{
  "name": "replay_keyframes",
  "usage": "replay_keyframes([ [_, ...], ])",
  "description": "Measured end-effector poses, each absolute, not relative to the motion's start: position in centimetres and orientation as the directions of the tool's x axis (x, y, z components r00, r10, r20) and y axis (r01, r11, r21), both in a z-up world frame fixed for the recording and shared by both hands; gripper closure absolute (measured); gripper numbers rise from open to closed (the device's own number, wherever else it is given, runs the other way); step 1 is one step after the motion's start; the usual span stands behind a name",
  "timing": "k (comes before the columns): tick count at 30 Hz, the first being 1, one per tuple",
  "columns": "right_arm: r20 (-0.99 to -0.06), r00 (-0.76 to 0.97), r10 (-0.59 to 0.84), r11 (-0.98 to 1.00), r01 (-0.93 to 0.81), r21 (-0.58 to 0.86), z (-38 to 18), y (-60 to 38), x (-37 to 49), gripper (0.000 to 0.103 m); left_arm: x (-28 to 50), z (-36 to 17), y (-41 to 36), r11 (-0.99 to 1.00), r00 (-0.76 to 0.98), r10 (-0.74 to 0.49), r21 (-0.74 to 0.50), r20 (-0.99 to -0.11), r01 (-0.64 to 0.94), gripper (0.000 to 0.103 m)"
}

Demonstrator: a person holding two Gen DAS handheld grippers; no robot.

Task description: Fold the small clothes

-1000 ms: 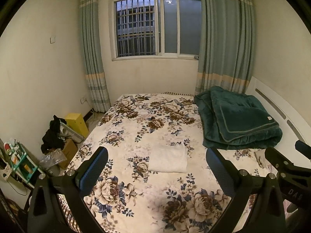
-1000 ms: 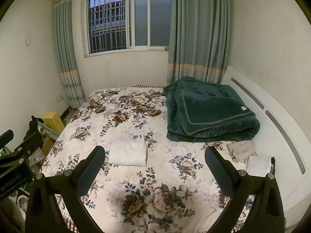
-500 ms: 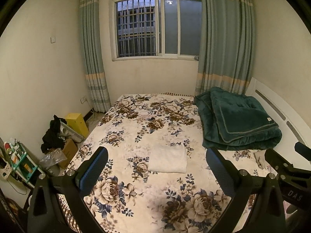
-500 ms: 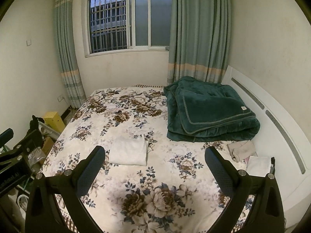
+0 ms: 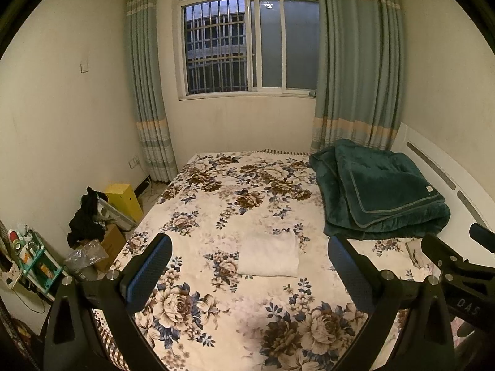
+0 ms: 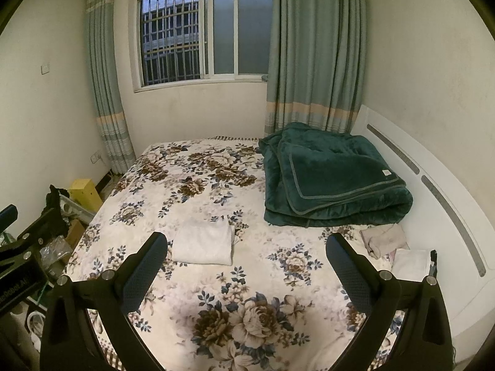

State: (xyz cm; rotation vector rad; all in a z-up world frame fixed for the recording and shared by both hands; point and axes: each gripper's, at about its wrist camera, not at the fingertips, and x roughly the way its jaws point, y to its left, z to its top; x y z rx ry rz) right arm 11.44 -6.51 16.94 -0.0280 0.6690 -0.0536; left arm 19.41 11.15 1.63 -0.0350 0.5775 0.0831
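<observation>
Both tongs, left (image 5: 247, 273) and right (image 6: 246, 270), gape wide and empty above the bed (image 6: 216, 278); the crumpled garment (image 6: 383, 238) should be pinched at one corner.

We are in a home bedroom: a bed (image 5: 216, 324) with floral cover, folded green blanket (image 5: 380, 191) at two o'clock, curtained barred window (image 5: 247, 46) at twelve.

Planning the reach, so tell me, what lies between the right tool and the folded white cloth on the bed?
Only bare floral bedspread shows between the right tool and the folded white cloth in the right wrist view; nothing sits on that stretch.
</observation>
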Motion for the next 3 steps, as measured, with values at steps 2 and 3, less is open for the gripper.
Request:
replay_keyframes([
  [2, -0.618, 0.783, -0.061, 0.998, 0.041, -0.046, 16.97, -6.41, 11.46, 0.000, 19.51, 1.72, 11.21, 0.996, 0.835, 0.069, -0.008, -0.546, -0.087, 0.000],
  [3, -0.617, 0.785, -0.061, 0.998, 0.042, -0.045, 16.96, -6.56, 11.38, 0.000, 19.49, 1.68, 11.23, 0.996, 0.835, 0.065, -0.010, -0.547, -0.085, 0.000],
])
